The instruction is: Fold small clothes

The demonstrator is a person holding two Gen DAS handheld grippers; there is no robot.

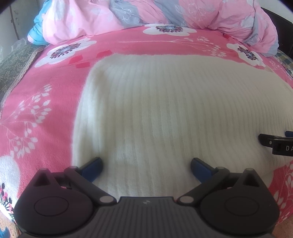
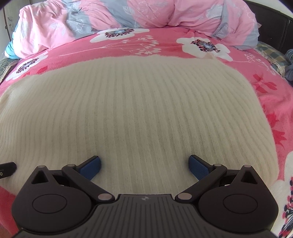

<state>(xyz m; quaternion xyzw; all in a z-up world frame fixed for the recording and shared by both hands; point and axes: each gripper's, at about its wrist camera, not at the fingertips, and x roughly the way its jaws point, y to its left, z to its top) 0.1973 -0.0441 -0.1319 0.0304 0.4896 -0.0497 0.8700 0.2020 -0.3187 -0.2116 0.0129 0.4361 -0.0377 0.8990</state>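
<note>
A cream ribbed knit garment lies flat as a neat rectangle on a pink floral bedspread; it also fills the right wrist view. My left gripper is open and empty, low over the garment's near left part. My right gripper is open and empty over the near middle-right part. The right gripper's tip shows at the right edge of the left wrist view. The left gripper's tip shows at the left edge of the right wrist view.
A bunched pink, grey and blue duvet lies along the far side of the bed, also in the right wrist view. A dark headboard stands at the far right. A green patterned cloth lies at the left edge.
</note>
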